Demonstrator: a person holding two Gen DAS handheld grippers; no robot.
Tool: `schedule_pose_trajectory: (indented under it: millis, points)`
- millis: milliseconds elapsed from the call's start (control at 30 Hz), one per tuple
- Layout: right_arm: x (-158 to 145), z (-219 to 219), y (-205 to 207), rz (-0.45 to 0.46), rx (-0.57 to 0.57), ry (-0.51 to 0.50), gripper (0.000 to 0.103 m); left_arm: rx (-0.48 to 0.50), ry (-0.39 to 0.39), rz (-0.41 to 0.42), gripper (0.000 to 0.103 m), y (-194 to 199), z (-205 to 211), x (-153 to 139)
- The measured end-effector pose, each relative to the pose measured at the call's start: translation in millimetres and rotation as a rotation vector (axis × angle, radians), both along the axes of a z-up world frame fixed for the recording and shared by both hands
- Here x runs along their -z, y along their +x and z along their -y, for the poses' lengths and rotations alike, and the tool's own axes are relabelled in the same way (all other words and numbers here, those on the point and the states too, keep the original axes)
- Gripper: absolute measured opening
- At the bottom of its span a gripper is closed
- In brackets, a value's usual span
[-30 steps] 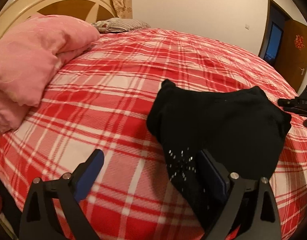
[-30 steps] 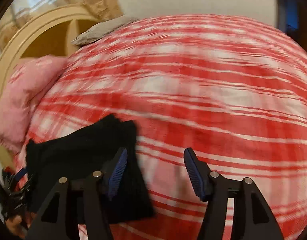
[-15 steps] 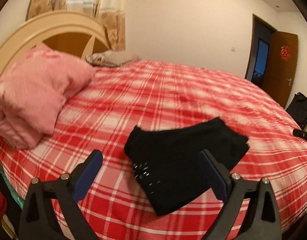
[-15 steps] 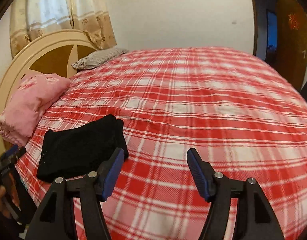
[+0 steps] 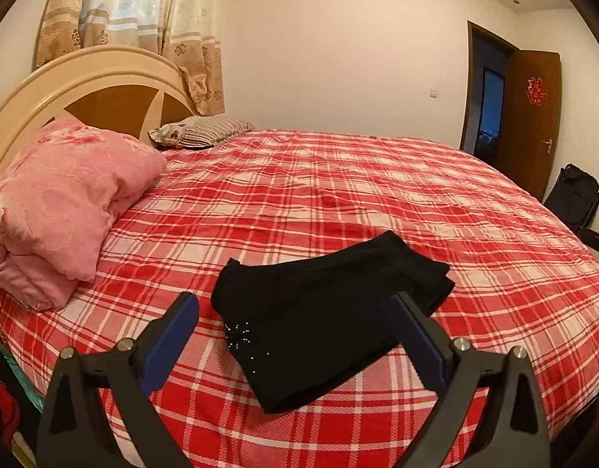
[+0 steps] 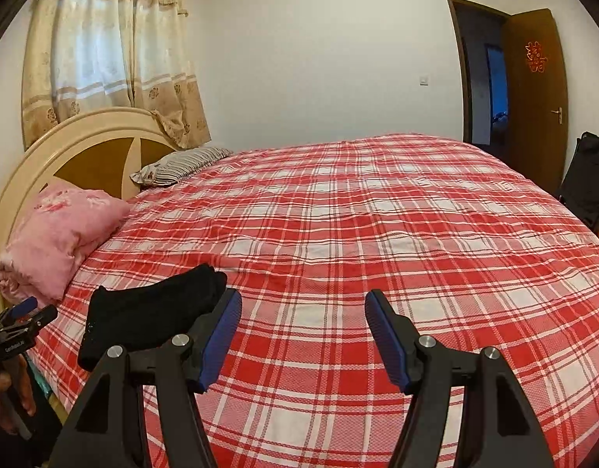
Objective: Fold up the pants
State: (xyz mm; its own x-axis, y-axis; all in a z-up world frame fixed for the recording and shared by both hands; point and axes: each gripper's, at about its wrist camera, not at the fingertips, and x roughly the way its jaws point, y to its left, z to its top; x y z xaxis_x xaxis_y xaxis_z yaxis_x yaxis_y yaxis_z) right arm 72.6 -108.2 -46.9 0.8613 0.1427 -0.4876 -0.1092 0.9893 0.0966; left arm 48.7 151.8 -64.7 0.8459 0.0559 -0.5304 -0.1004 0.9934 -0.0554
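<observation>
Item: bed (image 5: pixel 338 179) with red-and-white plaid cover, which we are viewing from its near edge. The cover is lying flat and bare across most of its width, out to the far edge by the wall and to the right-hand edge near the open brown door (image 5: pixel 529 117). A folded pink quilt (image 5: pixel 61 210) is resting at the left against the cream headboard (image 5: pixel 84 82), with a striped pillow (image 5: pixel 201 134) lying behind it.

Item: black pants (image 5: pixel 322 319), which are lying folded into a compact stack near the bed's near edge, to the right of the quilt and well apart from it (small silver studs are showing on the top layer, near the left corner). The edges are sitting roughly square, with one folded layer jutting out at the far right corner.

Item: our left gripper (image 5: pixel 295 321), which is hovering above the pants with its blue pads spread wide, gripping nothing.

Item: our right gripper (image 6: pixel 303 312), which is hanging over bare plaid to the right of the pants, its pads likewise parted and empty.
</observation>
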Motion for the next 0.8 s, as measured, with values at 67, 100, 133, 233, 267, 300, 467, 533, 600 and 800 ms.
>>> schedule_pose_trajectory:
  millis: [67,100,133,233,267,300,467,533,600,800]
  points:
    - [-0.8,2.0,-1.1,0.005,0.006,-0.002,0.067,0.002,0.000,0.000,0.100,-0.5,2.1,0.2]
    - [-1.5,2.8,-1.7,0.008,0.006,0.004,0.067,0.005,0.001,0.000,0.100,-1.2,3.7,0.1]
    - [-1.7,2.8,-2.3,0.007,0.004,0.007,0.067,0.007,0.002,0.001,0.100,-1.6,4.4,-0.1]
    - [-1.3,1.9,-4.2,0.010,0.001,0.006,0.067,0.009,0.008,0.004,0.100,-4.3,8.2,-1.5]
    - [-0.7,1.3,-4.3,0.010,-0.001,0.005,0.067,0.009,0.007,0.004,0.100,-4.8,8.3,-1.7]
    - [0.0,0.2,-4.5,0.009,-0.005,0.005,0.067,0.008,0.007,0.004,0.100,-4.7,8.7,-1.4]
    - [4.5,-2.7,-3.4,-0.002,-0.015,0.002,0.067,-0.003,0.004,0.005,0.100,-4.7,7.1,-2.2]
    - [5.5,-1.8,-2.9,-0.006,-0.016,0.004,0.067,-0.005,0.002,0.005,0.100,-4.9,6.8,-2.3]
    - [5.2,-1.3,-3.3,-0.005,-0.014,0.005,0.067,-0.003,0.004,0.004,0.100,-4.7,6.6,-2.5]
    - [6.0,-2.8,-3.8,-0.008,-0.020,0.001,0.067,0.001,0.007,0.007,0.100,-5.0,6.8,-3.9]
